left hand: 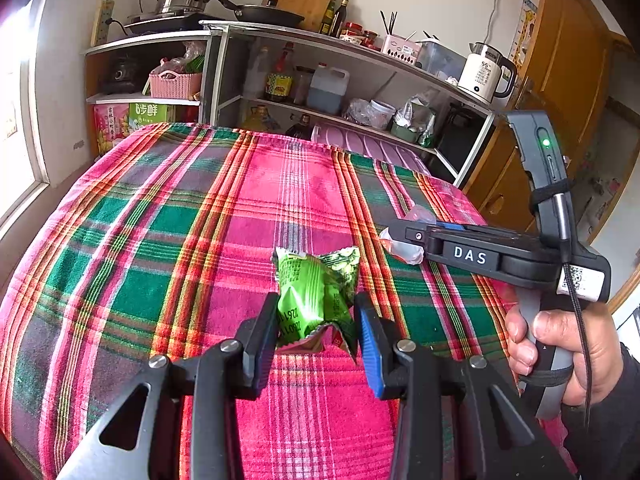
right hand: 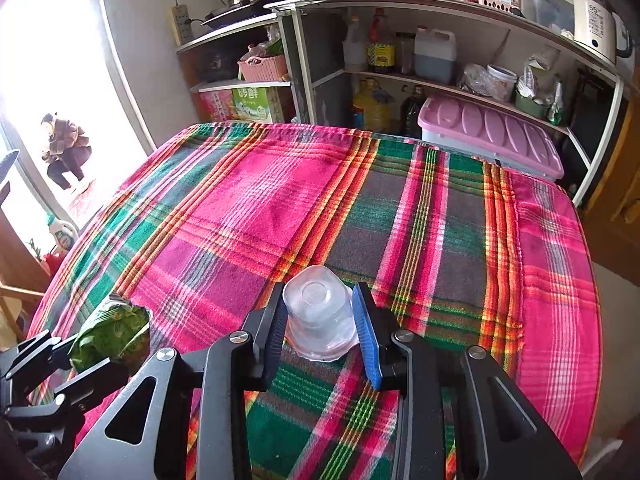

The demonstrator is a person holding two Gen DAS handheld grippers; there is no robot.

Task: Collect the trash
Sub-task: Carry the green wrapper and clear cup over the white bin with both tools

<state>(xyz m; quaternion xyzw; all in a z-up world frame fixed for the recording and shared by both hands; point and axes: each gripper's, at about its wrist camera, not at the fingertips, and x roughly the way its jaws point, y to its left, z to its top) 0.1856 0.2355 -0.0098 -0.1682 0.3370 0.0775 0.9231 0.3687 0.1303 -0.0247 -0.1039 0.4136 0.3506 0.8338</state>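
The left gripper is clamping a crumpled green snack wrapper, its two fingers pressing in on either side of the packet. The wrapper's torn silver mouth is hanging just below the pads, and its puffed top is sticking out ahead of the fingertips, over the plaid tablecloth.

Over on the other side, the right gripper is sitting around a clear plastic cup lying upside down on the cloth. The dark finger is touching the cup's left wall and the blue-padded finger is meeting its right wall, so the jaws are closed on it. The cup's flared rim is resting on the cloth between the fingers, its flat base pointing away from the tool.

From the left wrist view, the right gripper is reaching in from the right, held by a hand wrapped around its grey handle, with the cup showing pale at its tip. Beyond both tools, shelves of bottles and pots are lining the wall.
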